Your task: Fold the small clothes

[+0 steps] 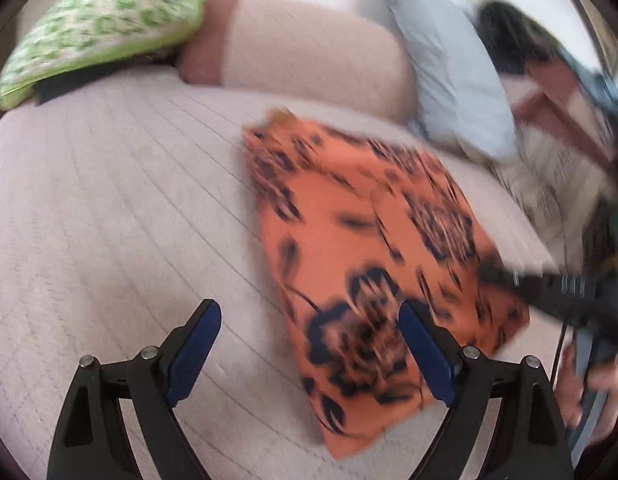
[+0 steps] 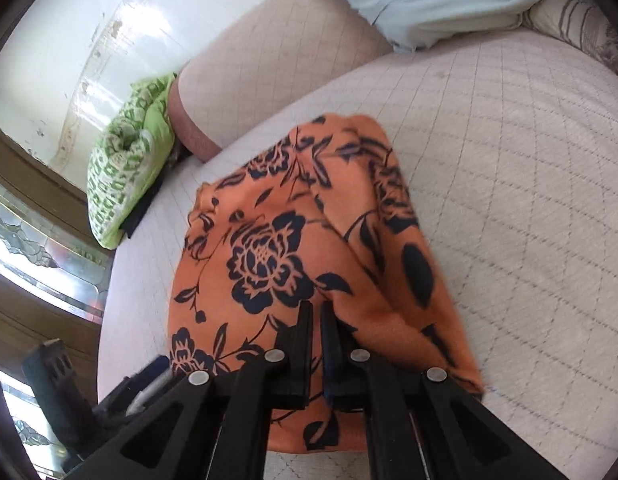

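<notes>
An orange garment with a dark floral print (image 1: 361,264) lies on the pale quilted bed (image 1: 109,208). My left gripper (image 1: 309,320) is open and empty, just above the bed, its right finger over the garment's near left edge. My right gripper (image 2: 315,316) is shut on the garment's (image 2: 277,248) near edge, where the cloth is bunched and lifted between the fingers. In the left wrist view the right gripper (image 1: 493,272) reaches in from the right at the garment's right edge.
A green patterned pillow (image 1: 97,28) lies at the far left, a pink bolster (image 1: 301,56) along the back, a light blue pillow (image 1: 449,68) at the far right. A wooden chair with dark clothes (image 1: 549,80) stands beyond the bed's right side.
</notes>
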`<state>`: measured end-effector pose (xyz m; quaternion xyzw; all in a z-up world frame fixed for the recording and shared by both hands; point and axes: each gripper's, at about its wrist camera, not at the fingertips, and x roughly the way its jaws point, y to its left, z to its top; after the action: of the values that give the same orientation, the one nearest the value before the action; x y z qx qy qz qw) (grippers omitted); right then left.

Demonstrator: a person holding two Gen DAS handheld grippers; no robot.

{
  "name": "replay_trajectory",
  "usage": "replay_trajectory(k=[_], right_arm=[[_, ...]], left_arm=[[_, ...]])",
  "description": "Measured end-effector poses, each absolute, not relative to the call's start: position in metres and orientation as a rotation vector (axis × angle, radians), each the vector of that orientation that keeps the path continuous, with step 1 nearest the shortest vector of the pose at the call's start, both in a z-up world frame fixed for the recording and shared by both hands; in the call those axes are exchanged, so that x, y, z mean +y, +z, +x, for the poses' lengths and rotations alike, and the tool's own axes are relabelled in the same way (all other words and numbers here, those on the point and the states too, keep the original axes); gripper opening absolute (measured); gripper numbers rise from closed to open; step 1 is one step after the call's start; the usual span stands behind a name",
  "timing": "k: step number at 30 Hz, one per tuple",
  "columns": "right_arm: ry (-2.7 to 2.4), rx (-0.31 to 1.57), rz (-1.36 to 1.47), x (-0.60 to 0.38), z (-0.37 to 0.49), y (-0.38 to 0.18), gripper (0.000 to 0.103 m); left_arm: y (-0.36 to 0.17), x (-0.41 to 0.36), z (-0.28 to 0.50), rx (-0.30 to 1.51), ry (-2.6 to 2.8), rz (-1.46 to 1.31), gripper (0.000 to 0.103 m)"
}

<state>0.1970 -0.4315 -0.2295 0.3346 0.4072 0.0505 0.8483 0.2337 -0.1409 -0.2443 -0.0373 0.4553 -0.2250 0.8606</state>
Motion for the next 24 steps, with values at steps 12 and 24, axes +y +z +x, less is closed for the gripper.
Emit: replay_trajectory(k=[12, 24], right_arm=[[0.106, 0.809, 0.781, -0.434, 0.200, -0.233, 0.005], [0.061, 0.902, 0.727, -0.421, 0.216, -0.259, 0.000]], left_arm=[[-0.279, -0.181, 0.232, 1.125, -0.509, 0.121, 0.103], [-0.290, -0.182, 0.231, 1.148, -0.486, 0.141, 0.103]])
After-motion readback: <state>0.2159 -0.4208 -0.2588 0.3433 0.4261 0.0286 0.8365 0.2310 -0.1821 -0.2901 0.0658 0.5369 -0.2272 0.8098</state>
